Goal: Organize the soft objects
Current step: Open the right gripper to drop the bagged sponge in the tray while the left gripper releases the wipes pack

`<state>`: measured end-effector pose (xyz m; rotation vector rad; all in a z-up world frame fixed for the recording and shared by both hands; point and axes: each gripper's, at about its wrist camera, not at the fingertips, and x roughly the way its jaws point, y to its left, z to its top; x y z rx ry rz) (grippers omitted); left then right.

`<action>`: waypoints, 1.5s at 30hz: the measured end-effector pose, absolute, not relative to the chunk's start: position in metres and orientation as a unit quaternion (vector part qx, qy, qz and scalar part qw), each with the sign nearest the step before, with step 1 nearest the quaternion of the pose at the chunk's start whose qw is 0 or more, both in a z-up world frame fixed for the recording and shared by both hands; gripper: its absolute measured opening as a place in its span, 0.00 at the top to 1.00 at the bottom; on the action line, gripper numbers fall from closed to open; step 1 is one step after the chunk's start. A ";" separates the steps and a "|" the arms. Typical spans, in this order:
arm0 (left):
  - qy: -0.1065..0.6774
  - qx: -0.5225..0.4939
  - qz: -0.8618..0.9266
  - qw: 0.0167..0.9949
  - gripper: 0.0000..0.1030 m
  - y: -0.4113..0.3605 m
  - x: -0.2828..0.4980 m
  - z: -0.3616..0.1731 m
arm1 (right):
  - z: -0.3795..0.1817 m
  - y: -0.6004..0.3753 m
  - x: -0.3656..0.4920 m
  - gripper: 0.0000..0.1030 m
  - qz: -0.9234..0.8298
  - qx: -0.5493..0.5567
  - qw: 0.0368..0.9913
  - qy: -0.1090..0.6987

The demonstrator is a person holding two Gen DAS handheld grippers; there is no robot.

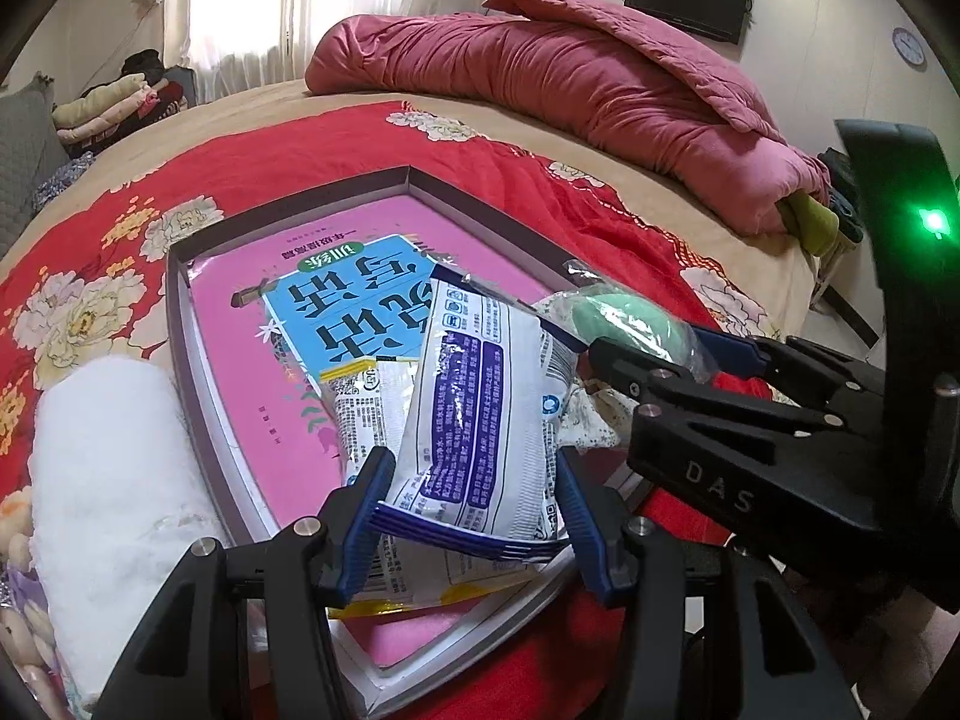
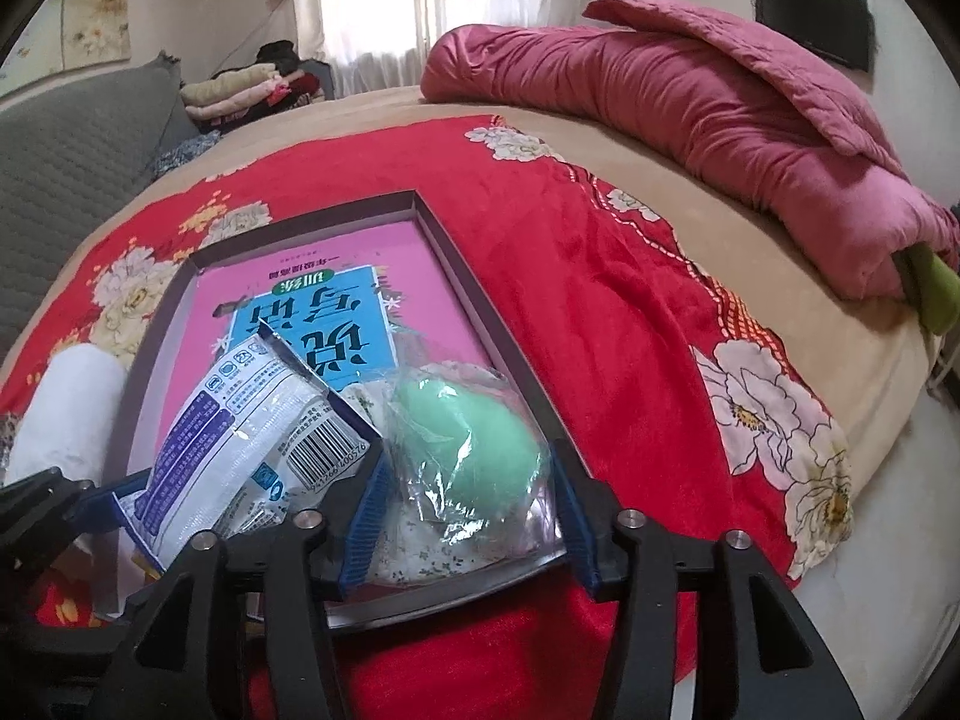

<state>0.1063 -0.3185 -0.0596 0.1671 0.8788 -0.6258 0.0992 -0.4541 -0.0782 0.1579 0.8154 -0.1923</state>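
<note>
Low in the frame, the right gripper (image 2: 465, 516) has its blue fingers (image 2: 367, 510) standing on either side of a clear bag holding a green sponge (image 2: 462, 432); whether the pads press the bag cannot be told. To its left, a white-and-blue packet (image 2: 240, 450) lies tilted, its lower end at the left gripper (image 2: 72, 516) by the frame's left edge. Both lie in a shallow grey box (image 2: 480, 336) over a pink book (image 2: 336, 300) (its print upside down). The box sits on a red floral blanket (image 2: 600, 300). A white roll (image 2: 66, 414) lies left of the box; a pink quilt (image 2: 690, 102) fills the upper right.
</note>
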 end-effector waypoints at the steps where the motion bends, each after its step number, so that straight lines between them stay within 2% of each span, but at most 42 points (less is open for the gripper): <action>1: 0.418 0.080 -0.298 0.855 0.47 -0.318 0.106 -0.060 | -0.077 -0.455 0.098 0.39 -0.091 0.083 0.912 0.392; 3: 0.418 0.081 -0.298 0.854 0.47 -0.319 0.106 -0.060 | -0.075 -0.456 0.097 0.34 -0.093 0.090 0.911 0.391; 17: 0.414 0.099 -0.302 0.853 0.47 -0.333 0.105 -0.060 | -0.050 -0.474 0.076 0.32 -0.129 0.127 0.926 0.332; 26: 0.420 0.103 -0.294 0.852 0.46 -0.335 0.107 -0.060 | -0.046 -0.475 0.073 0.31 -0.130 0.133 0.927 0.324; 31: 0.423 0.107 -0.296 0.850 0.38 -0.334 0.104 -0.059 | -0.045 -0.474 0.072 0.31 -0.130 0.131 0.929 0.321; 45: 0.421 0.101 -0.288 0.854 0.36 -0.320 0.099 -0.051 | -0.036 -0.465 0.069 0.31 -0.127 0.121 0.932 0.318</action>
